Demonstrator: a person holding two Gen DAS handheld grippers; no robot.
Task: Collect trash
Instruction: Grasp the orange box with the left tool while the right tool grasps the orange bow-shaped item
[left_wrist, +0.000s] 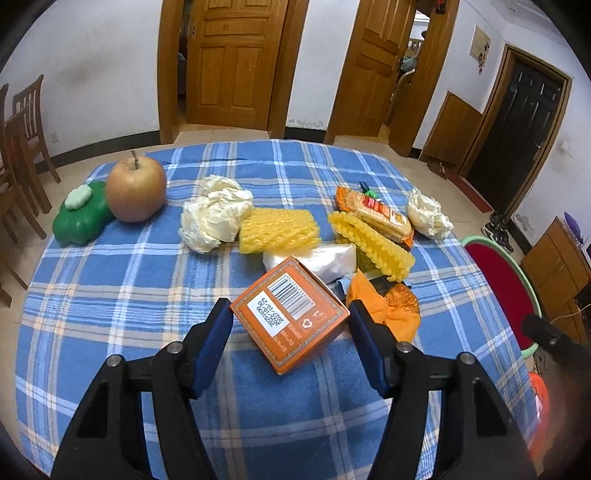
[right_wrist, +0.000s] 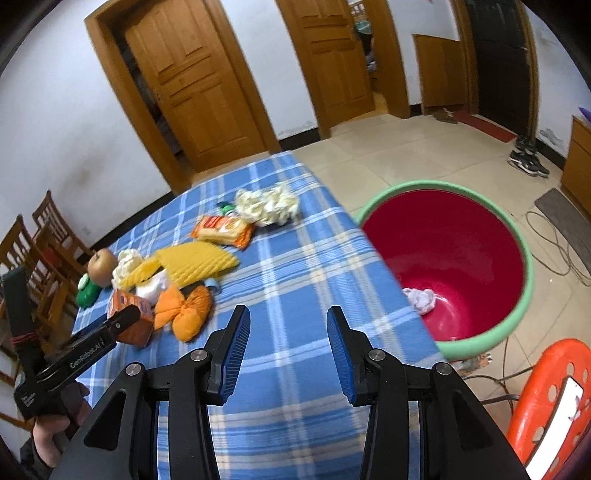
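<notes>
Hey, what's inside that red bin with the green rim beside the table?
The red bin holds one crumpled whitish wad low on its near side. The rest of the visible red inside looks bare. The table edge covers the bin's nearest part, so anything there is hidden.

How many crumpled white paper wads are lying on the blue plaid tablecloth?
2 at least: a large crumpled white paper wad right of the apple, and a smaller wad beside the orange cracker packet. Others may hide under the pile.

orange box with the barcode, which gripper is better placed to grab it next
Left. The left gripper already straddles the orange box, jaws open either side. The right gripper hangs empty over bare tablecloth.
</notes>
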